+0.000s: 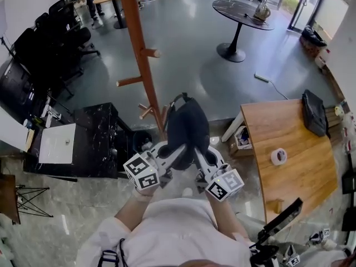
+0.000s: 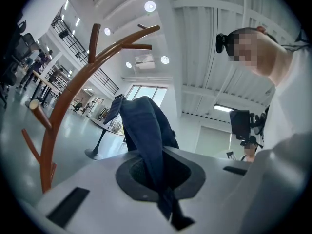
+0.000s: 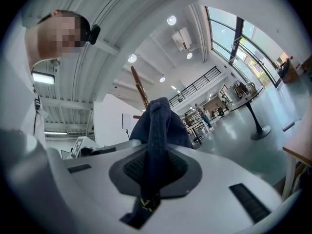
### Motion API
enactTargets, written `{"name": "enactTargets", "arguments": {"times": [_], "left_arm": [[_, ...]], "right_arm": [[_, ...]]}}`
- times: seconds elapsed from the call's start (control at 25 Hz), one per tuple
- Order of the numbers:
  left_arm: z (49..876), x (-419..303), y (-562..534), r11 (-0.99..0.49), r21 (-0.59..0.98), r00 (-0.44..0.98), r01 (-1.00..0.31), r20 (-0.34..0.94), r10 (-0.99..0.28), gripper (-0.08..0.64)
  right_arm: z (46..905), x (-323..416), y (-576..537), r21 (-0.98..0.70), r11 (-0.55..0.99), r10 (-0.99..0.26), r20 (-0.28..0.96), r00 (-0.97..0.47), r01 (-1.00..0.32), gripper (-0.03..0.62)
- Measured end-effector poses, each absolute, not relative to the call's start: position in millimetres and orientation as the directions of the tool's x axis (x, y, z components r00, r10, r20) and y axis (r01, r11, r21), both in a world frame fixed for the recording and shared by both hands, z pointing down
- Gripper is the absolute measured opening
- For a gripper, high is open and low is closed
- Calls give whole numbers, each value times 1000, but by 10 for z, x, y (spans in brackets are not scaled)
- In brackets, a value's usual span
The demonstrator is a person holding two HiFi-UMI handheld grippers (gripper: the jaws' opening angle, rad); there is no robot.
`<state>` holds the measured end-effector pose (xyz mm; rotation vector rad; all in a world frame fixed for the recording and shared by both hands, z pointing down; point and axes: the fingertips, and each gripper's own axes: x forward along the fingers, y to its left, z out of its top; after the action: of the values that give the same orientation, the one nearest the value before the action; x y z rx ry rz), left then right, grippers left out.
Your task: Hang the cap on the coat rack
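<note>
A dark blue cap [image 1: 188,125] hangs in the air between both grippers, just right of the brown wooden coat rack [image 1: 139,54]. My left gripper [image 1: 179,149] is shut on the cap's lower left edge; in the left gripper view the blue cloth [image 2: 146,140] runs down between the jaws. The right gripper [image 1: 197,151] is shut on the cap's lower right edge, and in the right gripper view the cloth [image 3: 156,145] is pinched in the jaws. The rack's pegs [image 2: 136,38] rise to the left of the cap in the left gripper view.
A black cabinet [image 1: 105,132] with a white sheet stands left of the rack's base. At right is a wooden table [image 1: 289,177] with a tape roll [image 1: 278,156] and a black bag [image 1: 314,113]. A round dark table [image 1: 242,10] stands farther off, office chairs [image 1: 53,43] at far left.
</note>
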<state>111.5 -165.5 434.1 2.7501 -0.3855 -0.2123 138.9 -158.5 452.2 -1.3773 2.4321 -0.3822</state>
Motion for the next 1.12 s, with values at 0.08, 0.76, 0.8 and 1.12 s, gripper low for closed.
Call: {"name": "enactTargets", "arguments": {"times": [0.08, 0.76, 0.8, 1.12], "left_arm": [[4312, 1270, -1755, -905, 358, 950, -229, -120, -288, 11], [3716, 1675, -2016, -947, 250, 952, -202, -176, -250, 11], [3664, 1675, -2019, -948, 246, 953, -201, -173, -247, 11], [3202, 1621, -2098, -966, 183, 954, -181, -205, -218, 11]], "right_arm": [[4457, 1548, -1681, -373, 503, -862, -151, -484, -779, 44], [3902, 1960, -1968, -293, 493, -868, -226, -441, -819, 44], [3863, 1960, -1971, -287, 488, -870, -230, -436, -824, 44], [3428, 1911, -2058, -235, 462, -877, -266, -400, -855, 43]]}}
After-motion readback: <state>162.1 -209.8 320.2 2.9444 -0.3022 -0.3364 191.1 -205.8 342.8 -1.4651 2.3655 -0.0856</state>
